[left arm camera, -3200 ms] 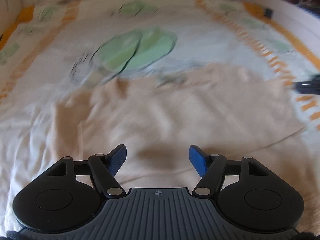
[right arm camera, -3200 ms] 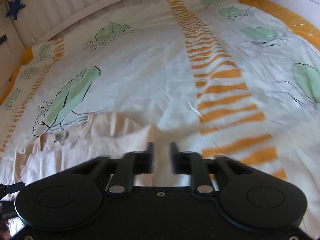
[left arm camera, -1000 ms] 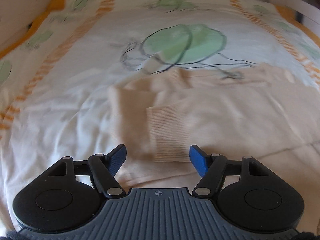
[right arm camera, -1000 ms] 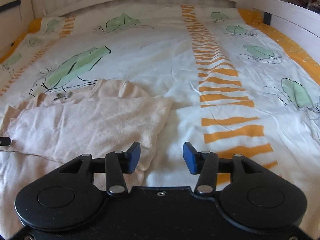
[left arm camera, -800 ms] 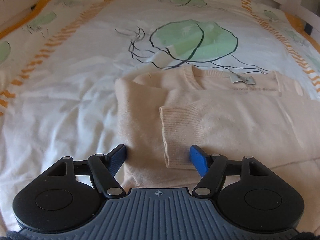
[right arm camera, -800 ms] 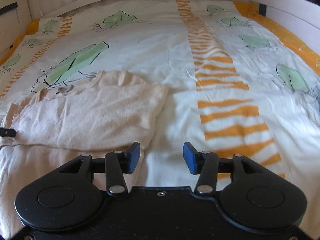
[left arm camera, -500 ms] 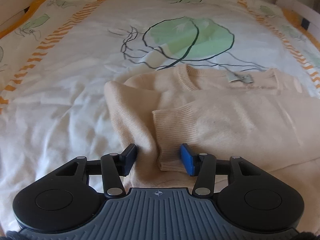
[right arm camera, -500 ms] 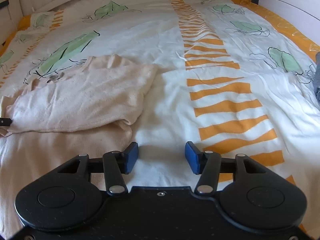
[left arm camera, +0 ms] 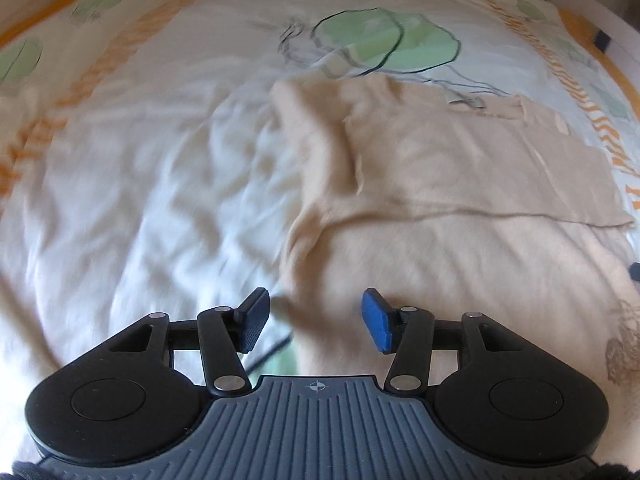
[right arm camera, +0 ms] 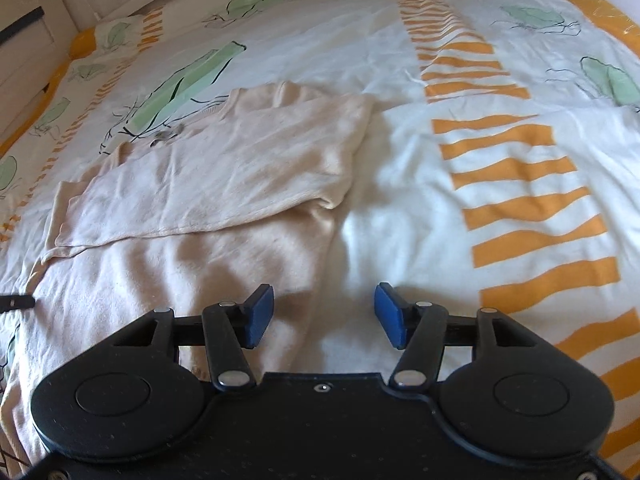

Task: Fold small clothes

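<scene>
A beige sweater [left arm camera: 440, 168] [right arm camera: 220, 184] lies flat on the bed, with a sleeve folded across its chest and the cuff [left arm camera: 352, 148] near the left side. My left gripper [left arm camera: 316, 320] is open and hovers over the sweater's lower left edge; the pads do not touch the cloth. Over the lower right edge hangs my right gripper [right arm camera: 325, 314], also open, with the hem edge beneath the gap. The neck label [left arm camera: 466, 100] shows at the far side.
A white bed cover [left arm camera: 140, 200] [right arm camera: 440, 220] with green leaves and orange stripes spreads all around the sweater. A white slatted bed frame [right arm camera: 80, 4] bounds the far side. A dark tip of the other gripper [right arm camera: 16, 301] pokes in at the left edge.
My left gripper narrowed its jaws and pulled back from the sleeve cuff toward the sweater's lower left edge. My right gripper tipped downward, and the sweater's right edge now sits between its fingers.
</scene>
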